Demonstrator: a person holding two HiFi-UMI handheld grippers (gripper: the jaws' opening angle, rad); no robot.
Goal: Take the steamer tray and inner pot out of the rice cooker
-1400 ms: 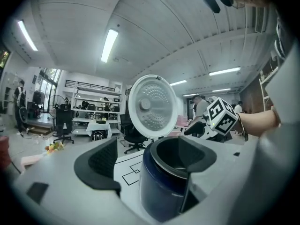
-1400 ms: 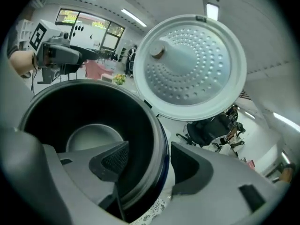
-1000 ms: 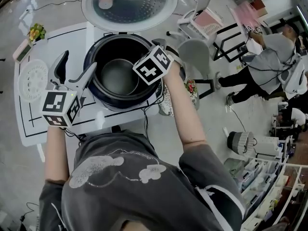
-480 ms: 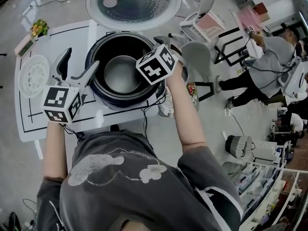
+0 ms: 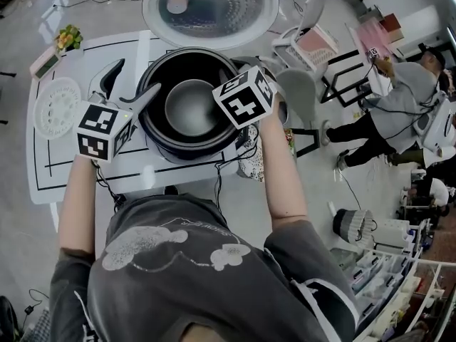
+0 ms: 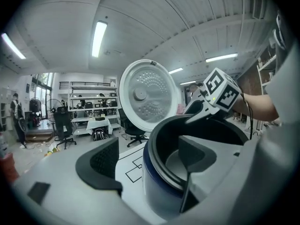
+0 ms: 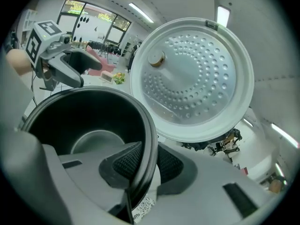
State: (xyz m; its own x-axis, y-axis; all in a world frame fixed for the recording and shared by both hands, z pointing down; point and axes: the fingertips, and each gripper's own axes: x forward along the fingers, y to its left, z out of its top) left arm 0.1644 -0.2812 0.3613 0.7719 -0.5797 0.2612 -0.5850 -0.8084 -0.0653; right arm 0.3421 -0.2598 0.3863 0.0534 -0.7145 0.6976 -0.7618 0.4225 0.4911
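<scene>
The white table (image 5: 43, 177), marked with thin black lines, carries everything you are working on. Largest on it is the rice cooker (image 5: 210, 9), standing towards the far edge with its round silvery lid (image 7: 192, 78) thrown open; the lid's inner face is dimpled metal with a small knob off-centre.

In the cooker's mouth sits the round black inner pot (image 5: 191, 105), with smooth dark walls, a dull grey floor and a thick rolled rim. Whether it has risen off its seat you cannot tell from any view.

The flat white steamer tray (image 5: 57, 107), a round perforated disc, lies by the table's left edge, well apart from the cooker. Only the head view shows it.

Your right gripper (image 7: 147, 161) has just been closing, and its black mesh-textured pads (image 7: 125, 162) now clamp the pot's rim on the right side, one inside the wall and one outside. The head view hides this grip under the marker cube; the right gripper view shows it plainly.

Your left gripper (image 6: 149, 165) stands wide open across the pot's left rim, with one dark jaw outside the wall and the other inside. Neither pad presses on it, so it holds nothing.

Across the pot, each gripper view catches the other gripper's black-and-white marker cube.

A small bunch of yellow flowers (image 5: 69, 38) sits at the far-left corner.
</scene>
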